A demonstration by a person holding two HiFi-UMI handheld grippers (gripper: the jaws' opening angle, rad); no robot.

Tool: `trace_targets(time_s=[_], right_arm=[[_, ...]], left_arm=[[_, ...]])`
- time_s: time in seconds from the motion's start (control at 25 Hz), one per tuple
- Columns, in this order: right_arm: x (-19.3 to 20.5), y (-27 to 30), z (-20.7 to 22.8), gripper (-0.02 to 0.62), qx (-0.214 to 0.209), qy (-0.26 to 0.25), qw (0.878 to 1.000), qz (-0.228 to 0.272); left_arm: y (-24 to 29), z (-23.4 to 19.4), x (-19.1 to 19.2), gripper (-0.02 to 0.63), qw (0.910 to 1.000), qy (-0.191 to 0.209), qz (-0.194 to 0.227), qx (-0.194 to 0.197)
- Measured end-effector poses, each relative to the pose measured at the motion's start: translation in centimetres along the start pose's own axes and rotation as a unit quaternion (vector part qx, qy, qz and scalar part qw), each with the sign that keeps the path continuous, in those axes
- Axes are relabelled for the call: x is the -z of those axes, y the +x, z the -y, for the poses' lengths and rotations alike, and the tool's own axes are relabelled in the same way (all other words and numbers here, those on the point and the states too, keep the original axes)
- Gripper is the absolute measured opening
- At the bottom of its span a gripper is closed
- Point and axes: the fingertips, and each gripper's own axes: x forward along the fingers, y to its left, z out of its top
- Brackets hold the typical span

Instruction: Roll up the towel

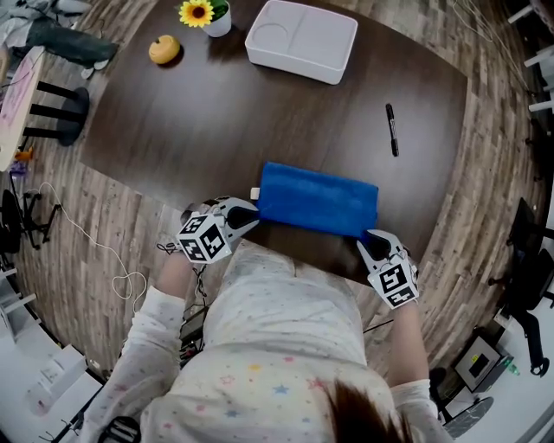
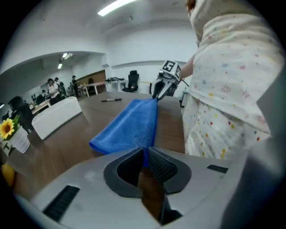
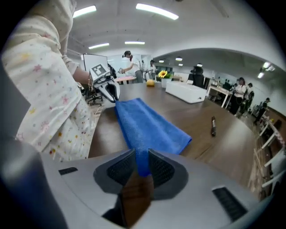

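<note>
**Towel pinched at both near corners**

A white pot [image 1: 218,23] holds a sunflower [image 1: 197,12]. The white tray [image 1: 301,39] beside it shows two compartments. The blue towel [image 1: 318,199] lies folded at the near edge of the dark desk [image 1: 216,121]. The left gripper's [image 1: 247,214] jaws pinch its left corner, and the right gripper's [image 1: 372,244] jaws pinch its right corner. A pen [image 1: 392,130] lies well apart. The floor [image 1: 485,173] is planked.

1 pen [image 1: 392,130], 1 tray [image 1: 301,39] (white), 1 sunflower [image 1: 197,12].
</note>
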Motion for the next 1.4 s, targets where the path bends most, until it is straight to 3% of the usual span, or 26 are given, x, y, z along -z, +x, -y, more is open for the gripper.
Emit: trace_targets(time_s=[0.08, 0.2, 0.36, 0.52, 0.6, 0.72, 0.96, 1.12, 1.24, 1.4], right_arm=[[0.6, 0.3, -0.7, 0.126, -0.021, 0.006, 1.000, -0.012], [-1.2, -0.6, -0.2, 0.126, -0.016, 0.039, 0.999, 0.024], [-3.3, -0.6, 1.4, 0.126, 0.006, 0.052, 0.998, 0.046], [-3.5, 1.3, 1.9, 0.127, 0.014, 0.039, 0.999, 0.016], [-2.6, 2.5, 1.5, 0.140, 0.013, 0.040, 0.999, -0.009], [-0.3, 4.0, 1.0, 0.160, 0.019, 0.046, 0.998, -0.048], [-0.8, 4.2, 1.8, 0.161, 0.023, 0.081, 0.995, -0.045], [-0.9, 4.3, 2.1, 0.161, 0.016, 0.078, 0.995, -0.056], [-0.9, 4.4, 2.5, 0.163, 0.018, 0.075, 0.995, -0.067], [-1.1, 4.8, 3.6, 0.163, 0.025, 0.064, 0.994, -0.081]], left_arm=[[0.5, 0.7, 0.4, 0.037, 0.9998, -0.015, -0.002, 0.016], [-0.4, 0.3, -1.3, 0.038, 0.9977, -0.044, 0.050, 0.012], [-1.0, -1.9, -3.6, 0.037, 0.9962, -0.036, 0.078, -0.012], [1.5, -4.3, -3.5, 0.044, 0.9989, -0.016, 0.034, -0.030], [3.1, -4.9, -2.7, 0.102, 0.9995, -0.011, 0.009, -0.028], [5.0, -5.3, -1.4, 0.126, 0.9996, -0.021, -0.012, -0.016], [4.6, -5.8, -1.7, 0.127, 0.9992, -0.038, 0.004, -0.005], [3.4, -8.7, -2.8, 0.127, 0.9969, -0.057, 0.037, -0.041], [3.7, -11.1, -2.1, 0.126, 0.9957, -0.068, 0.024, -0.059], [4.9, -11.5, -1.3, 0.126, 0.9957, -0.091, 0.006, -0.018]])
